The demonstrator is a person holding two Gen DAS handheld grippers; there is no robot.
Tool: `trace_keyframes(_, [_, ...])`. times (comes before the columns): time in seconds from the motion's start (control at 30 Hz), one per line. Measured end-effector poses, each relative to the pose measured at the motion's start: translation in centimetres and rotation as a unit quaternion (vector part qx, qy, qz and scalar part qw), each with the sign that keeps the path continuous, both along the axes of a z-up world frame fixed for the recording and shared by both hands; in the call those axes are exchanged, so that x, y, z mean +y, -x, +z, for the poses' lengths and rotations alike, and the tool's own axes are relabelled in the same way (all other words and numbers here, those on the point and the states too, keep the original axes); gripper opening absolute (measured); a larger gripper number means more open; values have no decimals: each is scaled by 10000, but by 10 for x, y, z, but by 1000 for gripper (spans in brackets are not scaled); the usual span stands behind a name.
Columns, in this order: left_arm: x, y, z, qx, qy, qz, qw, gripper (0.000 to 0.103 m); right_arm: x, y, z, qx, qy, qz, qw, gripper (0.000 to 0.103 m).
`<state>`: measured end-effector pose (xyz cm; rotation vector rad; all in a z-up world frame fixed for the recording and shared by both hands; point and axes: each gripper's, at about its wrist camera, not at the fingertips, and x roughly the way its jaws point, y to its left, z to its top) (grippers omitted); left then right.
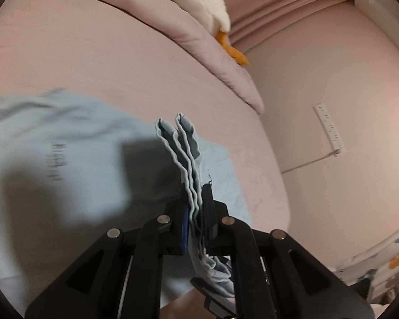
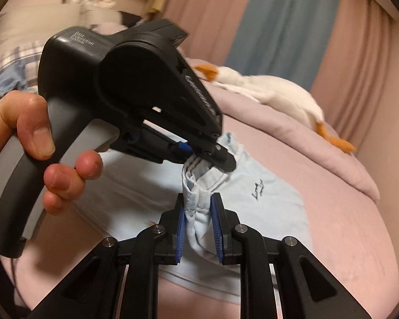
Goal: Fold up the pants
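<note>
The light blue pants (image 1: 66, 138) lie on the pink bed, also in the right wrist view (image 2: 266, 202). My left gripper (image 1: 196, 194) is shut on a bunched, layered edge of the pants, which stands up between its fingers. In the right wrist view the left gripper (image 2: 212, 156) is held by a hand and pinches the same edge just above my right gripper (image 2: 198, 199). The right gripper is shut on the bunched pants edge between its blue pads (image 2: 182, 228). The two grippers are close together, lifting the fabric off the bed.
A pink bed sheet (image 1: 119, 53) covers the bed, with a folded pink duvet (image 2: 306, 138) at the far side. A white plush goose (image 2: 279, 93) with orange feet lies on the duvet. A power strip (image 1: 329, 127) lies on the floor beside the bed. Curtains (image 2: 279, 13) hang behind.
</note>
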<state>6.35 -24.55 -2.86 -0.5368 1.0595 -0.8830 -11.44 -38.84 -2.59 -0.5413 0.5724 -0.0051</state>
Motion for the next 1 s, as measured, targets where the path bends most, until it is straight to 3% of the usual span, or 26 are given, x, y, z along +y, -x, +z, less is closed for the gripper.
trace_keyframes(0.13, [19,-5,-22,111,-350,231,9991,6,23,-14,-22,357,78,268,9990,19])
trace_keyframes(0.17, [23,-7,-27,144,-462,259,9985,11,25,-18,-29,451,94,314,9984,19])
trace_keyframes(0.23, [34,-10,-39,231,-887,504,9945,21,26,-27,-44,741,137,287,9967,27])
trace_keyframes(0.3, [49,-13,-44,324,-853,684,9935,21,23,-33,-54,974,112,172,9950,34])
trace_keyframes(0.37, [59,-11,-41,299,-827,766,9932,21,17,-29,-43,1013,-196,219,9944,35])
trace_keyframes(0.47, [69,-4,-25,-48,-1014,728,9922,26,-8,-18,-9,1105,-1266,397,9850,37])
trace_keyframes(0.53, [65,1,-13,-282,-1015,606,9926,26,-35,-9,18,978,-1890,394,9763,37])
trace_keyframes(0.6, [53,8,0,-455,-870,377,9945,26,-60,-3,41,720,-2129,181,9743,37])
trace_keyframes(0.73, [10,20,9,-547,-515,-142,9971,26,-90,-7,46,593,-1649,-838,9810,36])
trace_keyframes(0.8, [-20,22,4,-489,-570,-342,9966,26,-111,-19,41,674,-1607,-1074,9788,29])
trace_keyframes(0.9, [-48,22,-20,-345,-1021,-452,9931,25,-125,-24,22,832,-1447,-1509,9744,29])
trace_keyframes(0.97, [-44,27,-38,-378,-1659,-283,9850,20,-129,-24,12,978,-1522,-1612,9702,29])
trace_keyframes(1.0, [-37,28,-43,-377,-1716,-200,9842,16,-129,-24,2,1126,-1540,-1617,9682,29])
